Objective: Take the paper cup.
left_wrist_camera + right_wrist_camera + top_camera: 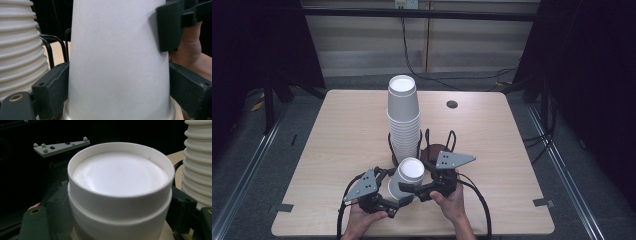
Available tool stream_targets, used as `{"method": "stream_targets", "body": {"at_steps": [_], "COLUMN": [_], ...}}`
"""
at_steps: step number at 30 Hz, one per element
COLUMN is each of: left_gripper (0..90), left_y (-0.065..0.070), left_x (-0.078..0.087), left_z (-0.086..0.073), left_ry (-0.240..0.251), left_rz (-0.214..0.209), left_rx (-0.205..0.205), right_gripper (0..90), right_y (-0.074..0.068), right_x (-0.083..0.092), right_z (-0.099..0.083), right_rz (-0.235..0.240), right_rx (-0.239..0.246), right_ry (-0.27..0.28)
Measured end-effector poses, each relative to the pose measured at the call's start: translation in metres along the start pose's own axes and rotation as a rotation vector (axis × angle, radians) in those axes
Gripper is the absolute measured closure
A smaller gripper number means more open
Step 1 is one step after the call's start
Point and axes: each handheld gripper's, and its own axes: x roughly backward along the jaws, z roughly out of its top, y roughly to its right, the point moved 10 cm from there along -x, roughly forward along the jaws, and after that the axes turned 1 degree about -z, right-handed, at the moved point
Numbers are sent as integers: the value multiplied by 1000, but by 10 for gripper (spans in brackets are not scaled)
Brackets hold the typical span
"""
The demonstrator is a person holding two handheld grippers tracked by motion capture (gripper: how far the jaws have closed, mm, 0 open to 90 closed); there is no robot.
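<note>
Cup: white paper cup, upside down, near edge of wooden bench, before the tall stack of white paper cups.
Left tool: jaws flank cup's lower wall; grip uncertain.
Right tool: jaws pressed on cup's upper part.

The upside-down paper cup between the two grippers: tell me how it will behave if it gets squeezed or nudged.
The paper cup looks thin-walled, so it probably dents under a hard squeeze. It is likely very light and would slide or tip at a nudge. A seam below its base in the right gripper view hints at two nested cups, which may separate; the left gripper and right gripper both flank it.
</note>
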Motion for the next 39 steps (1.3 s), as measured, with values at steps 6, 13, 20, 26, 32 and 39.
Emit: {"method": "stream_targets", "body": {"at_steps": [6,13,20,26,32,39], "left_gripper": [120,145,149,149,149,148], "left_y": [0,-1,-2,-6,-13,-17], "left_x": [-1,0,2,4,10,15], "left_z": [-4,-3,-4,-8,-8,-6], "left_ry": [-19,-30,-35,-64,-76,-99], "left_rz": [-10,6,-3,4,25,48], "left_rx": [9,-1,0,6,18,-3], "right_gripper": [214,195,133,129,129,130], "right_y": [1,1,4,6,7,7], "right_x": [-1,-1,-3,2,9,18], "right_z": [-4,-4,-8,-4,-4,-3], "right_rz": [-6,7,-2,-8,-16,-19], "right_rx": [9,0,-7,-15,-1,16], "right_ry": [-15,-20,-42,-22,-27,-48]}}
